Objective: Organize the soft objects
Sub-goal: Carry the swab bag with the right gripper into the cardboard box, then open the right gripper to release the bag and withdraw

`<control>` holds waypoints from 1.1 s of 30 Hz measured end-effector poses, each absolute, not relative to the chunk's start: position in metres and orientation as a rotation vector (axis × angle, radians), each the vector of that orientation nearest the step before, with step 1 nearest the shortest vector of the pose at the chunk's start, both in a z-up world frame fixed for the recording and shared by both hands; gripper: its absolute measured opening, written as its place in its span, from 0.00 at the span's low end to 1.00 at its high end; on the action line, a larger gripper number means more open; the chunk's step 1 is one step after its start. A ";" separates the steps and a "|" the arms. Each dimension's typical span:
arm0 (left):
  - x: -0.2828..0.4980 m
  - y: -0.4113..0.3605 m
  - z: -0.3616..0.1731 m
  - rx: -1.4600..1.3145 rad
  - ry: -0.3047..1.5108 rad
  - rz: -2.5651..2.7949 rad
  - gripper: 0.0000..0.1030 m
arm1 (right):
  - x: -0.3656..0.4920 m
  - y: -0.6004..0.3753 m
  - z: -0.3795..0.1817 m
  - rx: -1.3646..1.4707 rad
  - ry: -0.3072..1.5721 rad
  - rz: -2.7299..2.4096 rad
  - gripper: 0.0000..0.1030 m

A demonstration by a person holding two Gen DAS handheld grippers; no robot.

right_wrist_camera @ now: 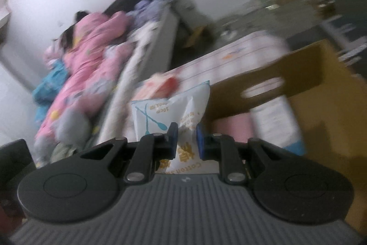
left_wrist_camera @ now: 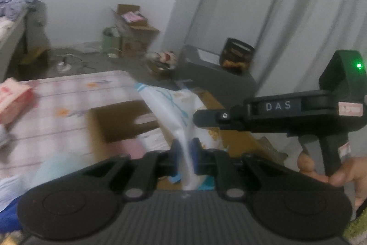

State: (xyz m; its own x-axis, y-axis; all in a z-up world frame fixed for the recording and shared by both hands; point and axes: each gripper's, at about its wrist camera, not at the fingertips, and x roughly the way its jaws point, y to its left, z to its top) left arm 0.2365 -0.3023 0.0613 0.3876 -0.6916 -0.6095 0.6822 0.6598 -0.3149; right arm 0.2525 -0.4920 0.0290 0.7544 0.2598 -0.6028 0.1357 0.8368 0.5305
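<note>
A white cotton-swab bag (left_wrist_camera: pixel 170 105) with blue print hangs in the air over an open cardboard box (left_wrist_camera: pixel 119 123). My left gripper (left_wrist_camera: pixel 185 154) is shut on one edge of the bag. My right gripper (right_wrist_camera: pixel 186 138) is shut on the bag (right_wrist_camera: pixel 169 107) at another edge; its body also shows in the left wrist view (left_wrist_camera: pixel 275 111) at the right, with a green light on. The box (right_wrist_camera: pixel 309 88) holds pink and white soft packs (right_wrist_camera: pixel 231 125). A pink pack (left_wrist_camera: pixel 13 98) lies on the table at the left.
The table has a checked pink-and-white cloth (left_wrist_camera: pixel 64 93). A bed (right_wrist_camera: pixel 149 49) piled with pink bedding (right_wrist_camera: pixel 91 49) stands to the left. Cardboard boxes (left_wrist_camera: pixel 135 29), a grey cabinet (left_wrist_camera: pixel 215 70) and curtains (left_wrist_camera: pixel 286 4) stand behind. Both views are blurred.
</note>
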 end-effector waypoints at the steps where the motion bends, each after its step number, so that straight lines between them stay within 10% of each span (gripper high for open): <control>1: 0.240 -0.316 0.058 -0.005 0.792 -0.881 0.12 | 0.254 -0.503 0.026 0.584 0.723 0.051 0.15; 13: 0.289 -0.394 0.013 0.065 0.937 -0.836 0.35 | 0.309 -0.592 -0.037 0.395 0.789 -0.175 0.14; 33: 0.268 -0.206 0.107 0.026 0.746 -0.680 0.84 | 0.264 -0.544 -0.012 0.510 0.792 -0.126 0.17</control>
State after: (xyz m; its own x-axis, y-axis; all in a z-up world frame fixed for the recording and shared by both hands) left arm 0.2682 -0.2057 0.1067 0.5320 -0.5617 -0.6337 0.5792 0.7872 -0.2115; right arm 0.2637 -0.5441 -0.0122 0.7020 0.0797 -0.7077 0.2950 0.8719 0.3908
